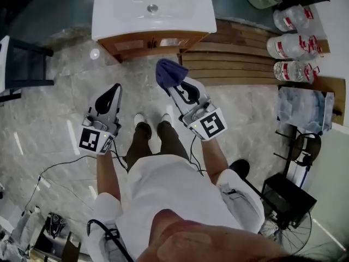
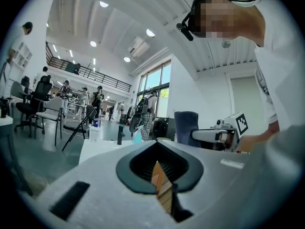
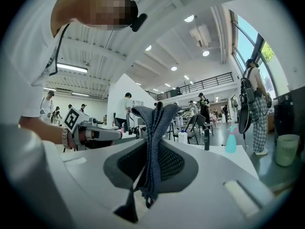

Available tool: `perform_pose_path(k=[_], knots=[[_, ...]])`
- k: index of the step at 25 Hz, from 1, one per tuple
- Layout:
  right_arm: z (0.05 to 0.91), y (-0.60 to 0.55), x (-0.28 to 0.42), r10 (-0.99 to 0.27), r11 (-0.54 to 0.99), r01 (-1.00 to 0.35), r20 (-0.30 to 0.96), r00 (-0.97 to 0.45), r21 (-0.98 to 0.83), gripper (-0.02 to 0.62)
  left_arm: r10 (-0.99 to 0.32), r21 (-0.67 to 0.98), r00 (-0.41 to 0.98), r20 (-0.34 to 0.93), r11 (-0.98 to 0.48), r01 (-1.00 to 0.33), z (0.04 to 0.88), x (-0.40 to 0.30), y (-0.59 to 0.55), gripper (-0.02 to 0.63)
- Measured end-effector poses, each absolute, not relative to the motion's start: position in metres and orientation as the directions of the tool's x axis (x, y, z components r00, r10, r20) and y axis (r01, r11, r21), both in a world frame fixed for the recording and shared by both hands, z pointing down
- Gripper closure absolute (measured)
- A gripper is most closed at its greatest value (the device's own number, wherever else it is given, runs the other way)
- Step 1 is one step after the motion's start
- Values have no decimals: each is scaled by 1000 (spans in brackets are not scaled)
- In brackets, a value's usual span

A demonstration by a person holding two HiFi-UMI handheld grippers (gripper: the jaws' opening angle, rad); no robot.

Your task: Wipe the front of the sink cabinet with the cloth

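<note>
Shirt (image 1: 163,184), white, fills the head view at 6 o'clock; shoes (image 1: 140,119) sit just beyond it on the marble floor (image 1: 54,102). Left gripper (image 1: 115,88) is at 9 o'clock of centre, pointing toward 12. Its jaws are clenched to a thin slit with nothing between them, and its own view shows only a sliver of wood through the slit. Right gripper (image 1: 175,87) is just right of centre, angled toward 11 o'clock. Its jaws are clamped on the cloth (image 1: 168,72), which is dark blue, bunched, and stands out past the jaw tips. The right gripper view shows folded layers pinched edge-on between the jaws, with a loose end hanging below. Cabinet (image 1: 152,41) is at 12 o'clock: wooden front, white top with sink (image 1: 131,7) and drain (image 1: 152,7). The cloth is near the wooden front, at 6 o'clock from its right end. A thin strip of floor shows between them from above; real contact cannot be told. The grippers are well apart, with the shoes between them. Planks (image 1: 240,59) lie on the floor at 1 o'clock, against the cabinet's right side. Bottles (image 1: 292,45), clear with red labels, lie at 2 o'clock. Chair (image 1: 22,64), dark, is at the 9–10 o'clock edge. Cables (image 1: 60,165) trail over the floor at 8 o'clock.
</note>
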State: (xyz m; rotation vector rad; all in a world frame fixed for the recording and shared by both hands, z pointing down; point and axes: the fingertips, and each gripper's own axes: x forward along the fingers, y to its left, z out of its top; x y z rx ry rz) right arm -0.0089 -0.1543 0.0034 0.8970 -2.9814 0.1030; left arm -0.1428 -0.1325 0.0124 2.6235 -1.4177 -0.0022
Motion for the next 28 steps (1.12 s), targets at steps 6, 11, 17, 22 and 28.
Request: perform_pose_path(k=[6,11,17,22,28], knots=[[69,-170,-40,-510,859,-511,29,-860,-38,538,-859,142,509,50,-498,-855,80,-159,-141,606],[125,-194,-67,-507,862,-507,-17,-862,-17,538,-883,142,469,22,-462,-876,156,-177,-160,606],[219,-220,-78,-513,858,-513,4,-858,41,538,-891,118,453,-39,-454,-883,241,-192,-187,606],[297,-242,-77,-530,843,-532,-41,-847,84,538,-876,75,475,-84,-481,-874,325,-188,-212,606],[405,-269,-69,-533,830,-539,-79,-842,144,538,-862,21,497,-99,-501,-865,441,-180,-243,606]])
